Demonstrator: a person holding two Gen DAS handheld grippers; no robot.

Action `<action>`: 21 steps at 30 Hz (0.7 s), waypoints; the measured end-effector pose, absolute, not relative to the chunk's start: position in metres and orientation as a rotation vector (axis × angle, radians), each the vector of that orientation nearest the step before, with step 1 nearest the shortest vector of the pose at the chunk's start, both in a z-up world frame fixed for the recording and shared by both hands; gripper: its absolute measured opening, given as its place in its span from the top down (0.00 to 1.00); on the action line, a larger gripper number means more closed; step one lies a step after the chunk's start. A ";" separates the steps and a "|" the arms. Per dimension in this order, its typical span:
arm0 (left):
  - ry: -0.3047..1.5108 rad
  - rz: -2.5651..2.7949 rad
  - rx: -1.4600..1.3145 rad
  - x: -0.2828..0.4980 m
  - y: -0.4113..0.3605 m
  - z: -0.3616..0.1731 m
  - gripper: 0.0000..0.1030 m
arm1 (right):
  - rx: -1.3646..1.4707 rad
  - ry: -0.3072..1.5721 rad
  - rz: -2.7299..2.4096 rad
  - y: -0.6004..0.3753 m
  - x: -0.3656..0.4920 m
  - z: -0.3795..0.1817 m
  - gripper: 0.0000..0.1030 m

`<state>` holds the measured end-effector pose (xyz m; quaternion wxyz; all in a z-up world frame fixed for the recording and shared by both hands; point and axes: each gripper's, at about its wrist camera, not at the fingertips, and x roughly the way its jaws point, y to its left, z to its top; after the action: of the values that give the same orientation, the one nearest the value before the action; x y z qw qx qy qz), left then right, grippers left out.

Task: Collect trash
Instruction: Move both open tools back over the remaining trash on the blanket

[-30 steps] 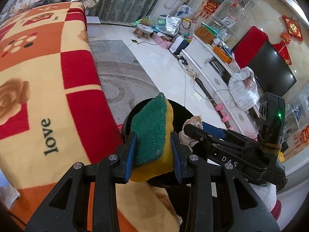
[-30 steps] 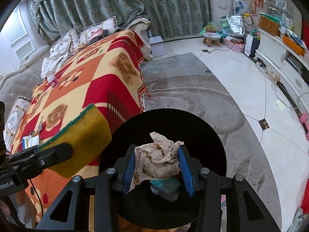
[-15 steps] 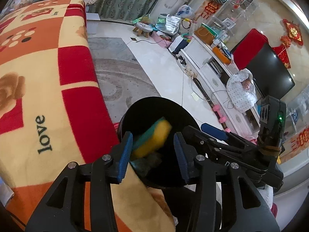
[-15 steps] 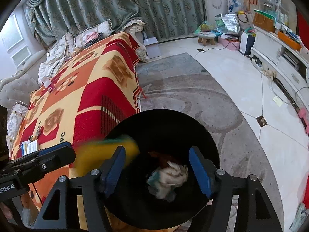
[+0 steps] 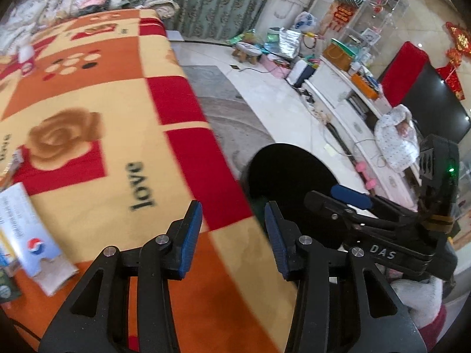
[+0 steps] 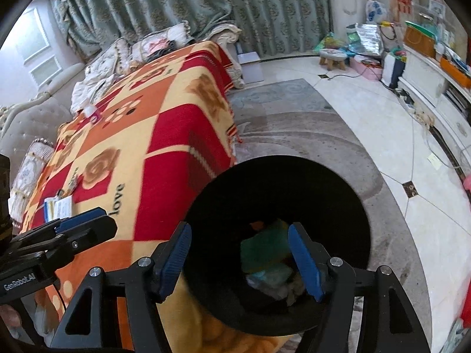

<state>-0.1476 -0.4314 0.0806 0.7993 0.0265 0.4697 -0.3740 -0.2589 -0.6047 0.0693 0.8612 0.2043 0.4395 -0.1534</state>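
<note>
A black round bin [image 6: 338,200] stands on the floor beside the blanket-covered table; it also shows in the left wrist view [image 5: 288,170]. Inside it lie the green and yellow sponge [image 6: 265,247] and crumpled trash [image 6: 273,285]. My right gripper [image 6: 240,261] is open and empty, above the bin's mouth. My left gripper [image 5: 232,232] is open and empty, over the table's edge, left of the bin. The right gripper [image 5: 350,197] shows at the right of the left wrist view. The left gripper [image 6: 82,223] shows at the left of the right wrist view.
The table carries a red, orange and yellow blanket [image 5: 88,123]. Paper packets [image 5: 26,235] lie at its left, also seen in the right wrist view [image 6: 59,206]. A grey rug [image 6: 294,123] and tiled floor surround the bin. A white TV cabinet [image 5: 347,111] runs along the right.
Both grippers opened and dropped their loads: the sponge from the left and the crumpled paper from the right now lie in the bin. The left gripper has swung left over the blanket.
</note>
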 end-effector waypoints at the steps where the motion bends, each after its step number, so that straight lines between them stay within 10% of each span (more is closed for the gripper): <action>1: 0.998 -0.788 0.062 -0.148 -0.424 0.082 0.59 | 0.425 0.922 -0.311 -0.600 -0.256 0.070 0.36; 21: 0.937 -0.498 0.055 -0.137 -0.254 0.098 0.59 | 0.335 0.950 -0.024 -0.468 -0.187 0.077 0.36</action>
<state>-0.1371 -0.2536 0.0982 0.8621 0.0262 0.4470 -0.2373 -0.1870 -0.4676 0.0771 0.8758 0.1607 0.4550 -0.0113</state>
